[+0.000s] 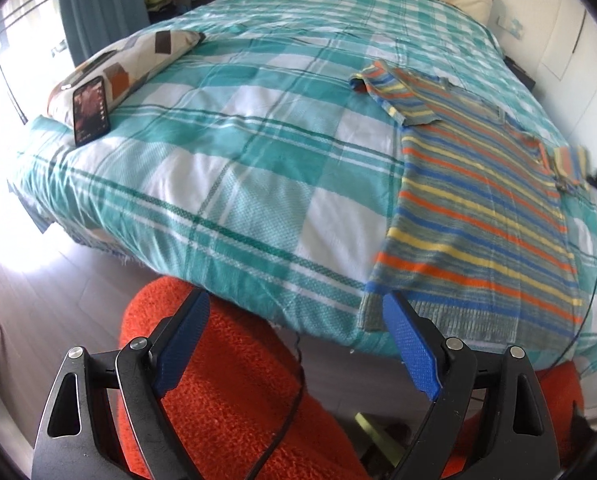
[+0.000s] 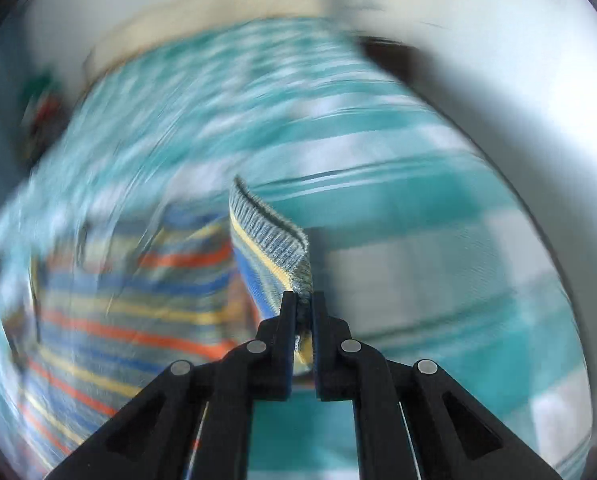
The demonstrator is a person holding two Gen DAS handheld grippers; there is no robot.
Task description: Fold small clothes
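A small striped knit sweater [image 1: 482, 216] in blue, orange, yellow and grey lies spread on the right side of the bed. Its left sleeve [image 1: 390, 88] is folded across the chest. My left gripper [image 1: 298, 320] is open and empty, held off the bed's near edge, just left of the sweater's hem corner. My right gripper [image 2: 304, 300] is shut on the ribbed cuff of the right sleeve [image 2: 274, 240] and holds it lifted above the sweater body [image 2: 130, 300]. The right wrist view is strongly motion-blurred.
The bed has a teal and white plaid cover [image 1: 226, 168]. A phone [image 1: 90, 110] leans on a patterned pillow [image 1: 126, 64] at the left. An orange fuzzy seat [image 1: 226, 380] is below my left gripper. A black cable [image 1: 594, 280] runs along the bed's right edge.
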